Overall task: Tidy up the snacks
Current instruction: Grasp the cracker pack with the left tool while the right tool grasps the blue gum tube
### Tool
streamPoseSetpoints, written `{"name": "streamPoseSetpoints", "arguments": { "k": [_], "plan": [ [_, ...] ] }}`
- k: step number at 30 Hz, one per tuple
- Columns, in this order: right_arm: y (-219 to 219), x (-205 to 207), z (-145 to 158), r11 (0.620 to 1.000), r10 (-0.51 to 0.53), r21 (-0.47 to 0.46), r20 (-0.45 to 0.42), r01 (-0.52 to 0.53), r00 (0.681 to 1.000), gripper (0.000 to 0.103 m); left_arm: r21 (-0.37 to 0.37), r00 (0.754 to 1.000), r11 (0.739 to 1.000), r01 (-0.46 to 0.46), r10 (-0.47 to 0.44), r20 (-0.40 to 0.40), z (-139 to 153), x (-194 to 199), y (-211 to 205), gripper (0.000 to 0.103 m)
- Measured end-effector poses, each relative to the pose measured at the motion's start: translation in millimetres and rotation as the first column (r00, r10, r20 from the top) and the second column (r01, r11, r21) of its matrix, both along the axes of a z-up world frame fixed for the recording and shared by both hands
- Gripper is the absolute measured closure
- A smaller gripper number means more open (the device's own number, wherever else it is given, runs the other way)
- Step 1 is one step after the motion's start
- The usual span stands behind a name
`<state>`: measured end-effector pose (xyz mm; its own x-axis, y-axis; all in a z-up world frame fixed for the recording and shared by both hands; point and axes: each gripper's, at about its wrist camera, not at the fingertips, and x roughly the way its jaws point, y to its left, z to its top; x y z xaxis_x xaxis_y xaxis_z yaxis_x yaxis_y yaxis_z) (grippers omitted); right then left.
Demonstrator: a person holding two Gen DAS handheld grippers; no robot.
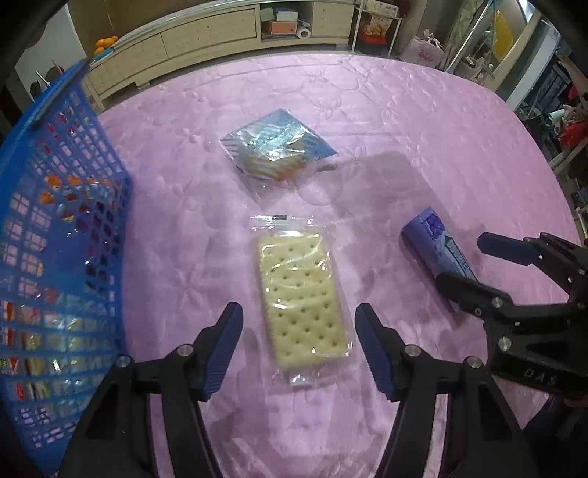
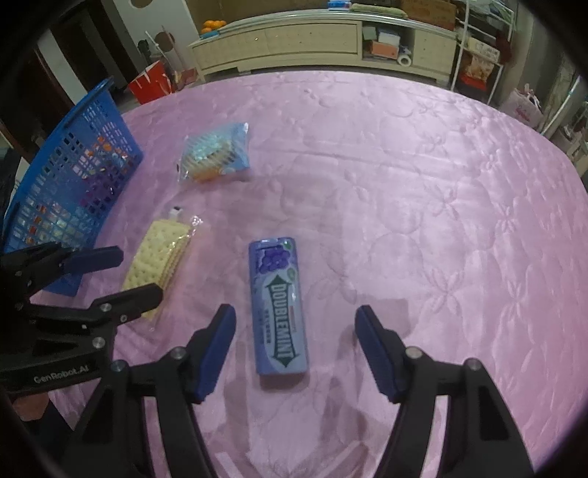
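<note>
The left gripper points steeply down at the worktop, which is covered in a pink quilted cloth. Its jaws stand fairly wide on either side of the near half of a cracker pack, a clear wrapper with pale crackers lying flat; the pads do not touch it. The right gripper is likewise tipped down, jaws fairly wide, straddling the near end of a purple gum pack marked DOUBLEMINT, which lies flat with its long side running away from the camera. There is a clear gap between each pad and the pack.

In the left wrist view the gum pack lies to the right of the crackers, well apart from them, with the right gripper over it. In the right wrist view the left gripper shows at the left edge over the cracker pack.

Farther off lies a blue snack bag, shiny and crumpled, apart from both packs. A blue mesh basket stands at the left edge of the worktop with wrapped snacks inside. Beyond the worktop is a pale sideboard with oranges on top.
</note>
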<state>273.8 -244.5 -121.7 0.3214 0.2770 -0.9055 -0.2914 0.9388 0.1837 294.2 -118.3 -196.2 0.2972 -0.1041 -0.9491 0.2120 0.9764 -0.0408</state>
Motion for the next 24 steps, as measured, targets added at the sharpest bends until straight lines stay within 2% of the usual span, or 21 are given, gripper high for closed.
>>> {"name": "streamPoseSetpoints", "arguments": {
  "k": [1, 4, 8, 9, 12, 18, 24],
  "plan": [
    [1, 0, -2, 1.0, 0.006, -0.008, 0.001, -0.006, 1.0, 0.032, -0.002, 1.0, 1.0, 0.0, 0.0, -0.006, -3, 2, -1, 0.047],
    [6, -1, -5, 0.999, 0.019, -0.051, 0.007, -0.018, 1.0, 0.042, -0.006, 1.0, 1.0, 0.0, 0.0, -0.013, -8, 7, -3, 0.056],
    [11, -3, -3, 0.998, 0.041, -0.055, 0.004, -0.041, 0.999, 0.056, 0.008, 1.0, 1.0, 0.019, -0.02, 0.004, -9, 3, -7, 0.06],
    [12, -4, -3, 0.997, 0.046, -0.055, 0.003, -0.045, 0.999, 0.068, 0.007, 1.0, 1.0, 0.022, -0.022, 0.004, -9, 1, -7, 0.06],
    [15, -7, -1, 0.998, 0.041, -0.048, -0.002, -0.041, 0.999, 0.068, -0.028, 1.0, 0.999, 0.02, -0.02, -0.01, -4, -1, -3, 0.061],
    [13, -16, 16, 1.0, 0.028, -0.014, 0.023, -0.028, 0.999, 0.068, -0.057, 0.999, 0.998, 0.035, -0.033, 0.037, 21, -15, 5, 0.061],
    [9, -28, 47, 1.0, 0.023, -0.015, 0.064, -0.022, 0.998, 0.068, -0.078, 0.992, 0.995, 0.064, -0.056, 0.109, 58, -36, 8, 0.061]
  ]
}}
